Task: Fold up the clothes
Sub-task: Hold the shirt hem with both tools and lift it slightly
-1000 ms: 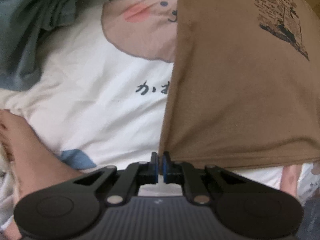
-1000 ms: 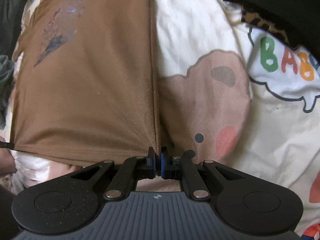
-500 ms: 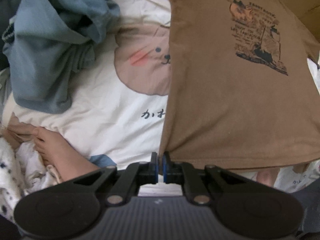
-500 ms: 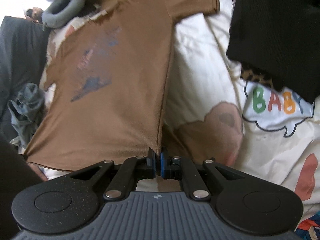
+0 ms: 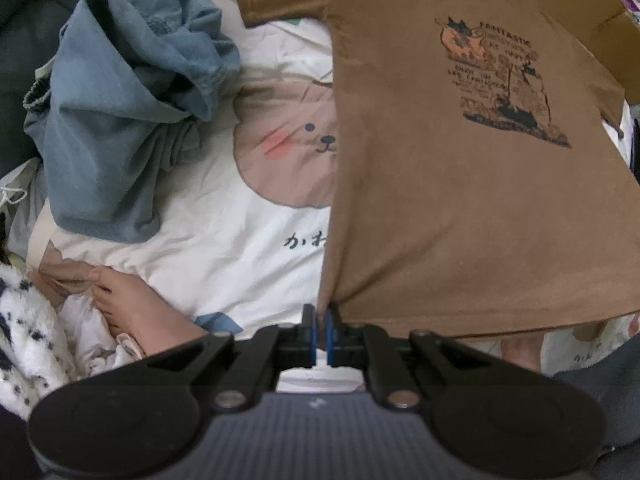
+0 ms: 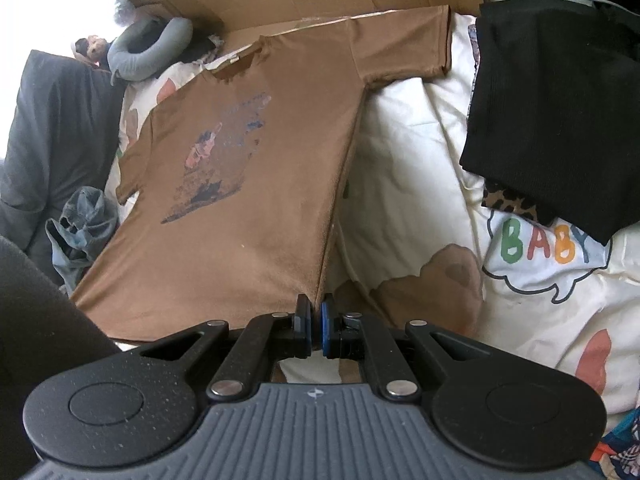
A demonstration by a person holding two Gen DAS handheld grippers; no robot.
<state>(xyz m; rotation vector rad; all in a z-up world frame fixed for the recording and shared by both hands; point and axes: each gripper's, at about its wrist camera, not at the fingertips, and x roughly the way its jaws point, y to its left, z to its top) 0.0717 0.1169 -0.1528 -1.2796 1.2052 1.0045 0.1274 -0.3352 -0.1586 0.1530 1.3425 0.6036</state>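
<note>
Left wrist view: left gripper (image 5: 320, 330) and right gripper (image 6: 314, 330) are both pinching the brown T-shirt (image 5: 460, 200) by its hem corners, above the cartoon bedsheet (image 5: 224, 240); keep hem taut and level while folding.

"FANTASTIC" on brown T-shirt (image 5: 460, 160), "BABY" on bedsheet (image 6: 540, 280)

One brown T-shirt (image 5: 460, 208), one blue garment (image 5: 120, 120), one black garment (image 6: 560, 112), two claws.

Matt soft brown cloth tee (image 5: 460, 208) is lying against smooth printed cotton bedsheet (image 5: 224, 248), matt black plastic tool (image 5: 320, 326) gripping.
</note>
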